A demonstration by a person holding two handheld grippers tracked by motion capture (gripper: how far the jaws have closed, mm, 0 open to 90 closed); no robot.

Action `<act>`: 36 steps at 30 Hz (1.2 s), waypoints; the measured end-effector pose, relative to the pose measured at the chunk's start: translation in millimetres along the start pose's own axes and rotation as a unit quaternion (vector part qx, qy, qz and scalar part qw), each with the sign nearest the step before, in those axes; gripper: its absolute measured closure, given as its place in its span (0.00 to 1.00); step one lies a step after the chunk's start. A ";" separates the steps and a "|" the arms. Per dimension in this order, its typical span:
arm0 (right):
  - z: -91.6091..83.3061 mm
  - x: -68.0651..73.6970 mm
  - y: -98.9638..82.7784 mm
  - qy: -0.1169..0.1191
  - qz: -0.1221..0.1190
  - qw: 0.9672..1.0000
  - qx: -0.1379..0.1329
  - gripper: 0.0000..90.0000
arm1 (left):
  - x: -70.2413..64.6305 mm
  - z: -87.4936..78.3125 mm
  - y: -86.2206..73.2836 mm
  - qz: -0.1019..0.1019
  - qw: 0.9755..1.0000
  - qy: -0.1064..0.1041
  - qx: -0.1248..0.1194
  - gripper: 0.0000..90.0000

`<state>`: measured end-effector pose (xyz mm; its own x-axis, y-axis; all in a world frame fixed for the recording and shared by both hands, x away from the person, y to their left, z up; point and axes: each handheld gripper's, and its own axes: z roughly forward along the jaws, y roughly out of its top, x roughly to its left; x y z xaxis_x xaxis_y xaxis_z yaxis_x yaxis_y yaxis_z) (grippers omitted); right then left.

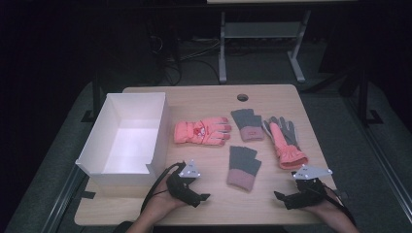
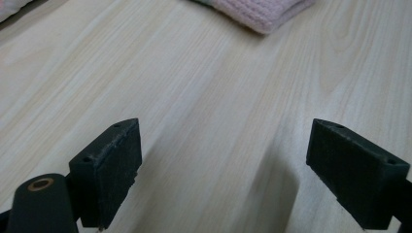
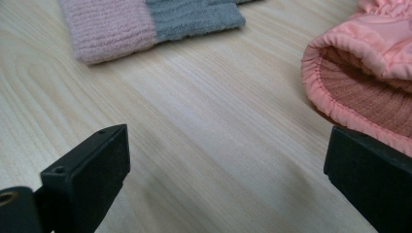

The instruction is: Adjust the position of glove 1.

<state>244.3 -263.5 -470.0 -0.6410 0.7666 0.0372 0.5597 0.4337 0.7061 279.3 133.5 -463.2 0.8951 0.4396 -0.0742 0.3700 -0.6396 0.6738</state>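
Several gloves lie on the wooden table [image 1: 204,97]. A coral ski glove [image 1: 201,131] rests palm up near the middle. Its mate [image 1: 286,143] lies at the right, grey palm showing, cuff [image 3: 369,82] toward me. One grey knit glove with a pink cuff [image 1: 248,124] sits between them, another [image 1: 243,167] nearer me, its cuff [image 2: 262,12] and body [image 3: 145,24] close ahead of both grippers. My left gripper [image 1: 201,196] rests low on the table by the front edge, open, nothing between its jaws. My right gripper [image 1: 282,198] rests at the front right, open and empty too.
An open white box [image 1: 124,141] stands at the table's left side, nothing visible inside. A round cable hole [image 1: 242,97] sits near the far edge. Beyond the table stand a grey desk frame [image 1: 262,43] and floor cables.
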 end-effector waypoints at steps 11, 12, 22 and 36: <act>-0.8 0.2 -0.1 0.010 0.010 1.000 -0.003 0.03 | 7.6 -9.4 6.6 -0.042 0.999 -0.016 -0.018 0.40; -0.5 0.6 0.0 0.011 0.008 1.000 -0.001 0.03 | 7.9 -10.9 10.6 -0.047 0.998 -0.024 -0.029 0.44; -4.3 3.6 0.0 0.003 0.009 1.000 -0.007 0.03 | 5.5 -7.1 35.4 -0.026 0.999 -0.035 -0.028 0.88; -5.0 2.2 -1.4 0.004 0.011 1.000 -0.008 0.03 | 3.9 20.7 76.4 -0.011 0.998 -0.059 -0.024 1.00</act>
<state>239.4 -264.8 -467.4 -0.6329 0.7721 0.0572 0.5645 0.4096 0.7167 316.3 73.3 -427.2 0.9109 0.3740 -0.1742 0.3804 -0.5977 0.7058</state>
